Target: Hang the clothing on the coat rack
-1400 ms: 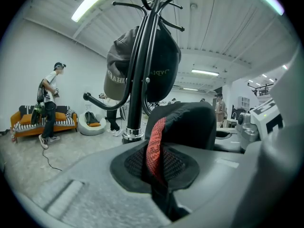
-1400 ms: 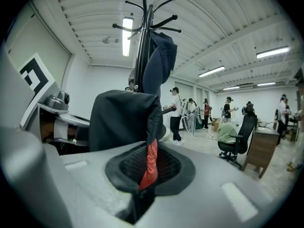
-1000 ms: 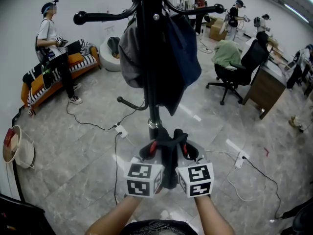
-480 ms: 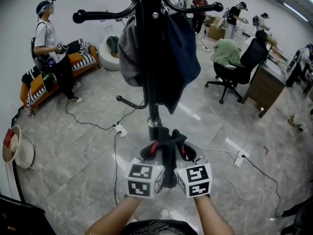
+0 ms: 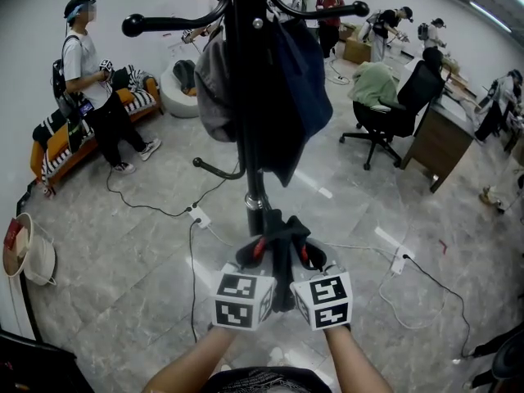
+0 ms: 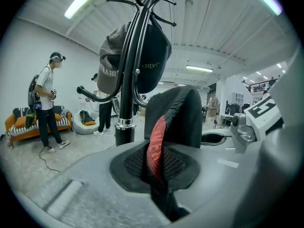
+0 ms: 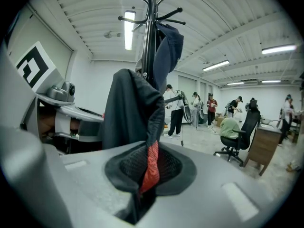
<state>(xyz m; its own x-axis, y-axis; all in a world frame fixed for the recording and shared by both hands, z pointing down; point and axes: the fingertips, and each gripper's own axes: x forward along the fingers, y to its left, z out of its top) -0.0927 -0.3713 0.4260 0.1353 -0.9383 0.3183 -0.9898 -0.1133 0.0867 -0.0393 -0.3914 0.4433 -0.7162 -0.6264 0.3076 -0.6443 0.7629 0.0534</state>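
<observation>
Barely a twitch from the grippers since a second ago, both holding the same low station near the foot of the pole; what has moved is the person (image 5: 92,72) far left by the sofa (image 5: 54,142), now mid-stride.

Now the dark garment (image 5: 282,248), black with a red-edged seam, is bunched upright between the two tools, just in front of the coat rack (image 5: 246,113) and well below its arms; not hung yet. Left gripper (image 5: 252,254) has its jaws closed tight on a fold; right gripper (image 5: 309,255) is likewise clamped on the same cloth, side by side with its partner.

Trouble ahead, I'd say, is crowding; a grey cap (image 5: 214,88) and a navy garment (image 5: 307,76) already hang against the pole, so a lift straight up could brush one off; the short lower hook (image 5: 214,169) could snag the cloth on the way; a thin fold draped over the ball-tipped arm (image 5: 164,27) might slide off once released.

From the head view you get both tools together and that free left arm; only the left gripper view shows the red seam (image 6: 156,146) pinched in the jaws and lettering on the cap; the right gripper view shows its own pinch (image 7: 151,167) and bare top prongs (image 7: 168,18).
</observation>
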